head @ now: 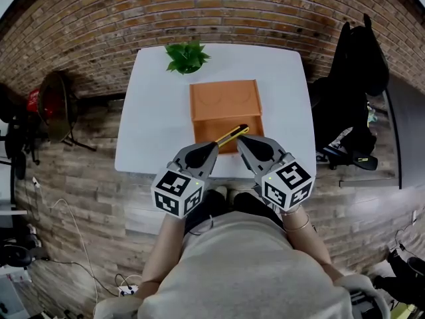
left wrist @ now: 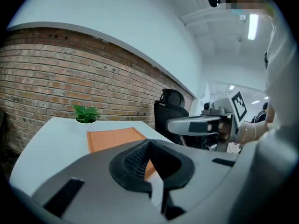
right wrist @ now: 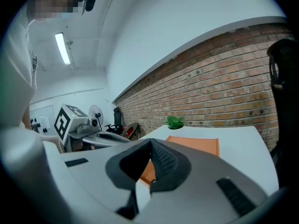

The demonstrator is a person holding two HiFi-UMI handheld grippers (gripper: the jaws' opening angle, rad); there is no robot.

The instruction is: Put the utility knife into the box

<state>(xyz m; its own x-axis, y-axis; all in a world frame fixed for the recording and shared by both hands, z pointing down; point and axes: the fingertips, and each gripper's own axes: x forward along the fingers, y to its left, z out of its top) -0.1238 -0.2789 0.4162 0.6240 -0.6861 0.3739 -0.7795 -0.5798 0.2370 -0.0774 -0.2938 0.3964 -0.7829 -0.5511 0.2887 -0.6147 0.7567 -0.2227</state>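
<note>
**Knife (head: 232, 136) lies outside the box (head: 224, 100)**

The left gripper (head: 211, 149) has its jaws closed together with nothing between them; the right gripper (head: 243, 142) is the same; both hang side by side over the near edge of the table (head: 149, 118); the yellow-and-black knife lies aslant at the orange box's near side, just beyond the two tips; a plant (head: 186, 57) stands behind the box.

Matt orange box (head: 224, 102), smooth white table (head: 153, 125), rough brick wall (left wrist: 46, 78)
</note>
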